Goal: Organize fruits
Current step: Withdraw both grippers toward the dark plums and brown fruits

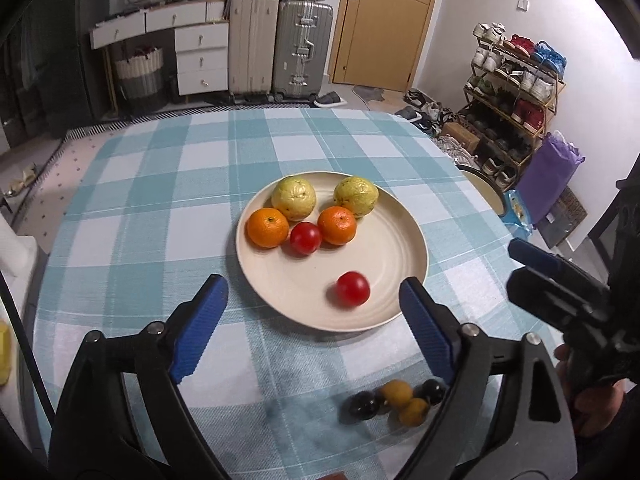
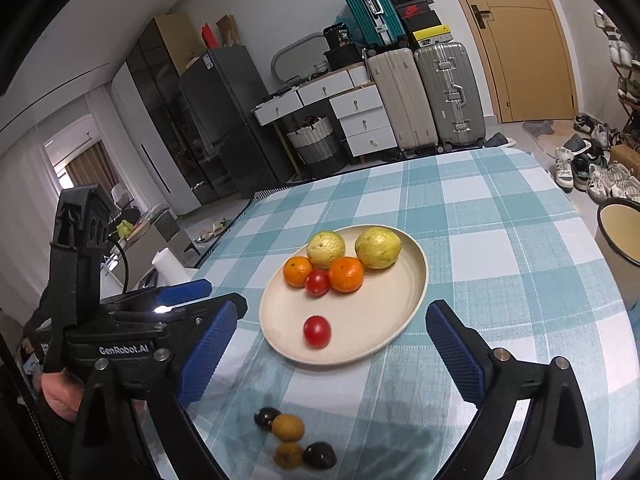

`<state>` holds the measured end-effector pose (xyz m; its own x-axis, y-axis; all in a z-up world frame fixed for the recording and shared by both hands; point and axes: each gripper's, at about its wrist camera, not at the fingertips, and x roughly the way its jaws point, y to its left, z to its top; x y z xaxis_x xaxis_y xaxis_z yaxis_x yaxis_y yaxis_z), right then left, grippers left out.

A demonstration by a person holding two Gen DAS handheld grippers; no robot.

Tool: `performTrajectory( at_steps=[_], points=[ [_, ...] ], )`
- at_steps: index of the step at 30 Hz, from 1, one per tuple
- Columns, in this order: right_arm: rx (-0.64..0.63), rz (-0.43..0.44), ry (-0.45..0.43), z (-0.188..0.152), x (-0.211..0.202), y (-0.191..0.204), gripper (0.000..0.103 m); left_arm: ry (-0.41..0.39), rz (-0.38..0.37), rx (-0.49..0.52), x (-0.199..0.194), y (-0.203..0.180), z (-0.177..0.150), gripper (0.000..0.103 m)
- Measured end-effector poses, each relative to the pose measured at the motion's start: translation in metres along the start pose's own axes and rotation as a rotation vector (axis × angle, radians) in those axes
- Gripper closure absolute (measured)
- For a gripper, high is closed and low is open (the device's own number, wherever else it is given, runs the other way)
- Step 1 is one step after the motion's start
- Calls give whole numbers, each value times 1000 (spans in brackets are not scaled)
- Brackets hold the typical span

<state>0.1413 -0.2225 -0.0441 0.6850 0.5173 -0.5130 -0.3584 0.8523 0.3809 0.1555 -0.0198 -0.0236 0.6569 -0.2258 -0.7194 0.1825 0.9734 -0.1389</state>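
Both grippers, left (image 1: 312, 300) and right (image 2: 332, 332), are held with jaws apart and empty. Four small fruits (image 2: 294, 438) are left on the bench short of the plate (image 2: 400, 320); one should be approached low and clamped gently.
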Motion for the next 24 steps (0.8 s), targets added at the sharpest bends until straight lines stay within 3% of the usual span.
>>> performTrajectory(
  at_steps=[3, 7, 24],
  points=[
    [3, 1, -5, -5, -8, 1, 4, -12, 7, -9, -9, 1, -8, 13],
    [1, 5, -13, -13, -18, 3, 4, -17, 18, -24, -17, 4, -21, 3],
    [-21, 19, 59, -66, -33, 16, 3, 81, -8, -89, -16, 15, -94, 1]
  ],
)
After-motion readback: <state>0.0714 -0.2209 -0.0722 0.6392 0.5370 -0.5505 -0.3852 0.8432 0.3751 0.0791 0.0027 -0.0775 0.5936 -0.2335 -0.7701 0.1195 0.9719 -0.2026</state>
